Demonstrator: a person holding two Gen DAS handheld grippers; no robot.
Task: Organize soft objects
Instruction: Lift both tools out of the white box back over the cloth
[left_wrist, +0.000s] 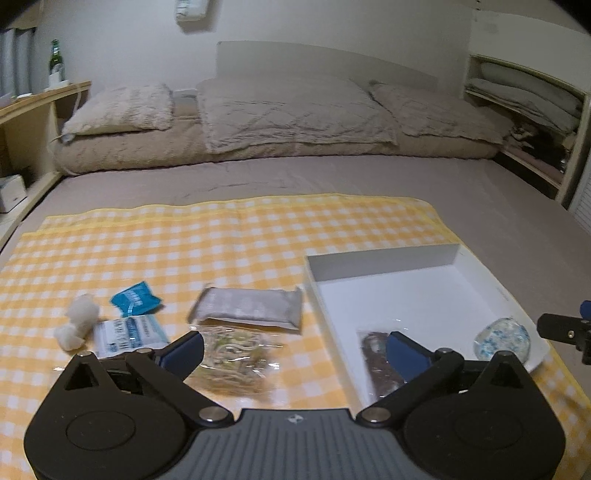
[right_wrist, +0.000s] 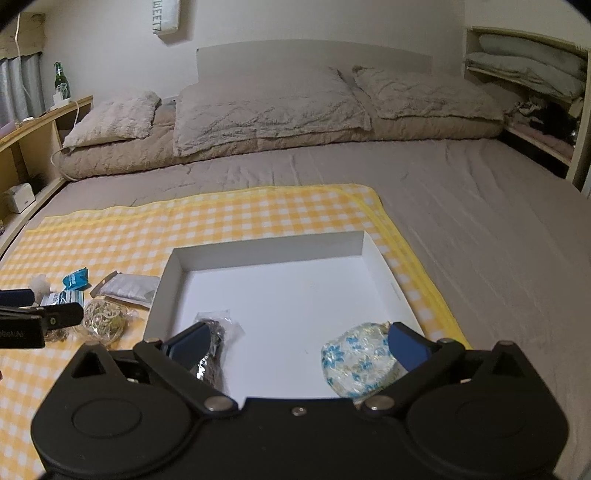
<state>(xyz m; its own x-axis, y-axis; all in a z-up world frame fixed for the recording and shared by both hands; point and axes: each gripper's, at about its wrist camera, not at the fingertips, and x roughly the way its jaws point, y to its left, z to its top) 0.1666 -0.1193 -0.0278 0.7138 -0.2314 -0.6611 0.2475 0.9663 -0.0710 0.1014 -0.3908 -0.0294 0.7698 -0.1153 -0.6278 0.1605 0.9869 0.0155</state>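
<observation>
- The left gripper (left_wrist: 293, 349) fills the bottom of the left wrist view; its blue-padded fingers (left_wrist: 184, 349) stand wide apart with nothing clamped between them.
- The right gripper (right_wrist: 295, 341) fills the bottom of the right wrist view, fingers (right_wrist: 406, 343) likewise spread wide and holding nothing.
- A white box (right_wrist: 266, 251), shallow and open-topped, sits on a yellow checked cloth (left_wrist: 221, 236) spread over the bed (right_wrist: 480, 206).
- Inside the box, at lower left in the right wrist view, lies a dark packet in clear wrap (right_wrist: 216, 343), just beside the left-hand finger.
- At lower right in the box lies a round bundle with blue flowers (right_wrist: 354, 360), just beside the right-hand finger.
- Left of the box on the cloth lie a grey pouch (left_wrist: 247, 306), a clear bag of pale tangled bands (left_wrist: 236, 354), a blue sachet (left_wrist: 135, 297), a white printed packet (left_wrist: 127, 332) and a fluffy white toy (left_wrist: 77, 321).
- Pillows (left_wrist: 288, 110) line the head of the bed at the top of the frame.
- A green bottle (left_wrist: 55, 61) stands on a shelf at upper left.
</observation>
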